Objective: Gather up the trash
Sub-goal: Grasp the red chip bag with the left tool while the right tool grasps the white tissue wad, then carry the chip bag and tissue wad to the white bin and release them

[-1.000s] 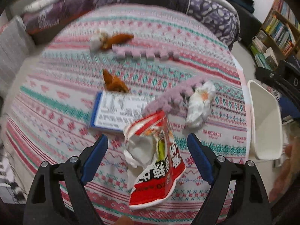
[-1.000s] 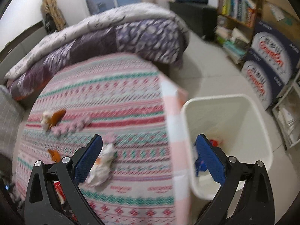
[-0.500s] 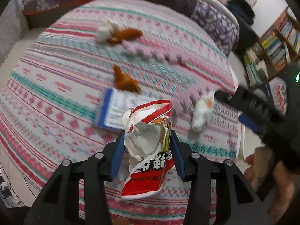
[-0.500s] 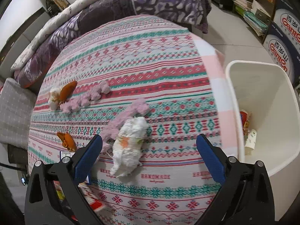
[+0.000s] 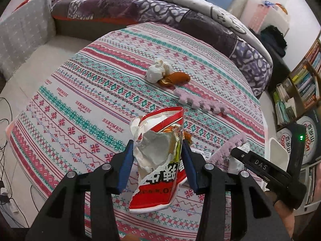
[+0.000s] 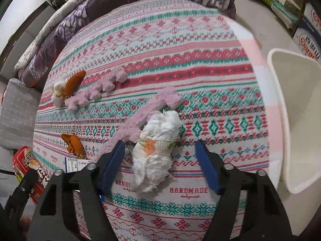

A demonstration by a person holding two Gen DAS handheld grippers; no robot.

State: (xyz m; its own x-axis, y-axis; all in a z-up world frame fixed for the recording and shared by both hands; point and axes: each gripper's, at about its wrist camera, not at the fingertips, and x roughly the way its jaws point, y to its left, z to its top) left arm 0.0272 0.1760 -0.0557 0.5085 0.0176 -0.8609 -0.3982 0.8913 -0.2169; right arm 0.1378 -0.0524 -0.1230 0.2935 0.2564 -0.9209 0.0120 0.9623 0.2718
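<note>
My left gripper [image 5: 157,164] is shut on a torn red and white snack bag [image 5: 158,160] and holds it above the patterned bedspread [image 5: 84,104]. The bag also shows at the left edge of the right wrist view [image 6: 30,170]. My right gripper [image 6: 159,162] is open, its fingers on either side of a crumpled white tissue wad [image 6: 156,150] lying on the bedspread [image 6: 180,40]. A white trash bin [image 6: 297,120] stands on the floor to the right of the bed.
Two orange wrappers [image 6: 74,144] [image 6: 74,82], another white wad [image 5: 158,70], two pink foam strips [image 6: 96,92] [image 6: 144,116] and a printed sheet [image 6: 77,163] lie on the bedspread. A purple duvet [image 5: 160,16] is at the back, bookshelves [image 5: 301,92] to the right.
My left gripper has lifted the snack bag off the bedspread and swung left. My right gripper has moved down over the white tissue wad and narrowed around it.
</note>
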